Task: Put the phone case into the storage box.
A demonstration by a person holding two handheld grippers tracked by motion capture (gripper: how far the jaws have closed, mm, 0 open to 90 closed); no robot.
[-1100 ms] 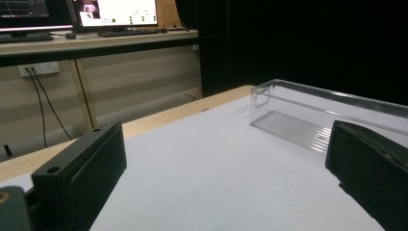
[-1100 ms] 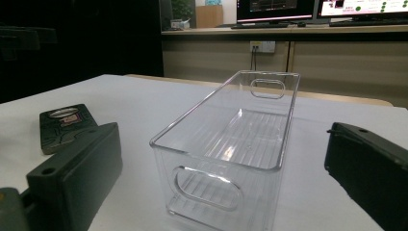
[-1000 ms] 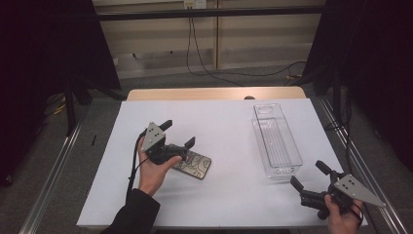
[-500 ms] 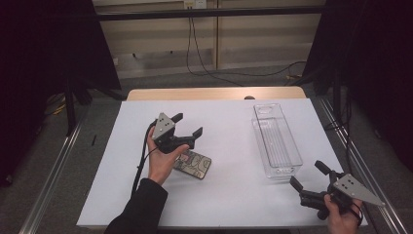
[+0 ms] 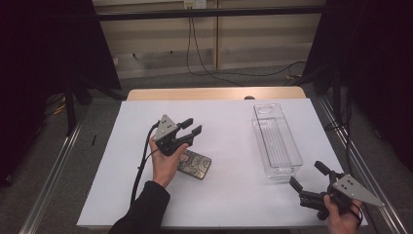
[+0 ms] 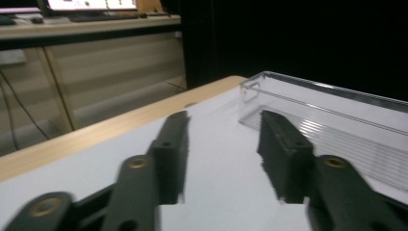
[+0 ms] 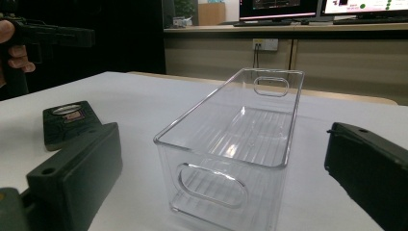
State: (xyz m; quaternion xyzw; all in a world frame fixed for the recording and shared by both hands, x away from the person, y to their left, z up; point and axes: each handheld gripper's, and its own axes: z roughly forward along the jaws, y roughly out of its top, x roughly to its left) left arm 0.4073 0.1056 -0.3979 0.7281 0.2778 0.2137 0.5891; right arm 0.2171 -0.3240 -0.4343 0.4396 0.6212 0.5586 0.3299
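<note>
White table [image 5: 234,204], clear ribbed empty bin [image 5: 276,141], dark patterned flat case [image 5: 194,164].

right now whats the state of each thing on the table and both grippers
left gripper: jaws open, holding nothing, raised above the table
right gripper: jaws open, holding nothing, at the near right corner
clear bin: upright, empty, resting on the white sheet
patterned flat case: lying flat on the sheet, beside the left hand, not gripped
</note>
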